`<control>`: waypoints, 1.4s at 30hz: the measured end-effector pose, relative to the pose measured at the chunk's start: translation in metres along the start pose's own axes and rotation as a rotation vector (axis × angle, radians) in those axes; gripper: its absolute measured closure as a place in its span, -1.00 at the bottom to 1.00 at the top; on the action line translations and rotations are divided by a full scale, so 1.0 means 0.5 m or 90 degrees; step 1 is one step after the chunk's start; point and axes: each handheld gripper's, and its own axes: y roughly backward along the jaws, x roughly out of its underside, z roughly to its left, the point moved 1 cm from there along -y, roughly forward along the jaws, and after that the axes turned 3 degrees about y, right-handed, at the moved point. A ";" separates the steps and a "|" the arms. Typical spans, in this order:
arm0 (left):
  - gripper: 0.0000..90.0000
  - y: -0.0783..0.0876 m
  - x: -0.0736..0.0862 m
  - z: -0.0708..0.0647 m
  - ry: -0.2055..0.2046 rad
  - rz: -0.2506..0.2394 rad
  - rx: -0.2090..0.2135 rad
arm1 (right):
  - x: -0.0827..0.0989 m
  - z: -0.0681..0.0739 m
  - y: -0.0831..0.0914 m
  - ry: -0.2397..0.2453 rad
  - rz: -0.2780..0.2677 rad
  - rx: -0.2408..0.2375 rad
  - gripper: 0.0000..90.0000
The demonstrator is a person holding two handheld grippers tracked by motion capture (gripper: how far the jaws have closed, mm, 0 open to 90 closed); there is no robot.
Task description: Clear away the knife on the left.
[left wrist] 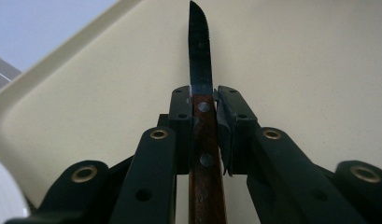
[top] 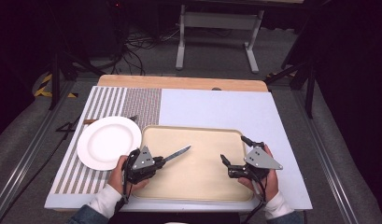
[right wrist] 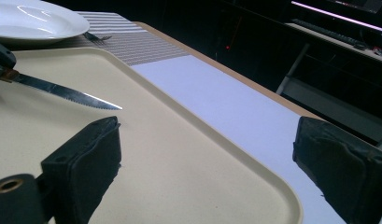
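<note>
Closest to the lens, my left gripper (left wrist: pixel 205 116) has its jaws clamped on the wooden handle of the knife (left wrist: pixel 200 56), blade out over the beige tray (top: pixel 198 186) and pointing toward the far right. I judge I'm mid-carry with it, and the next move calls for lowering it flat onto the tray before letting go. Over the tray's right edge, my right gripper (top: pixel 233 151) waits with jaws wide apart, empty. Behind the white plate (top: pixel 104 144) something dark, perhaps a fork, is half hidden.
</note>
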 end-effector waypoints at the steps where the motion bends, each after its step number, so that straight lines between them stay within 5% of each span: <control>1: 0.71 -0.002 0.000 -0.002 -0.003 0.001 -0.001 | 0.000 0.000 0.000 0.002 0.001 0.000 -0.81; 6: 0.71 -0.008 0.003 -0.011 -0.005 0.014 0.006 | 0.001 0.001 -0.001 0.003 0.002 -0.002 -0.81; 13: 0.72 0.012 -0.004 -0.005 0.002 -0.014 0.017 | 0.001 0.000 0.000 0.002 0.002 -0.001 -0.81; 18: 0.95 0.024 -0.020 0.000 -0.031 -0.031 0.044 | 0.001 -0.002 0.000 -0.001 0.000 0.001 -0.81; 28: 1.00 -0.022 -0.050 -0.009 -0.156 0.043 0.123 | 0.005 -0.001 -0.003 -0.002 0.007 -0.001 -0.81; 33: 1.00 -0.045 -0.055 -0.020 -0.189 0.083 0.128 | 0.006 -0.001 -0.002 -0.001 0.008 -0.001 -0.80; 42: 1.00 -0.061 -0.049 -0.013 -0.179 0.118 0.111 | 0.007 0.001 -0.004 0.001 0.011 -0.005 -0.80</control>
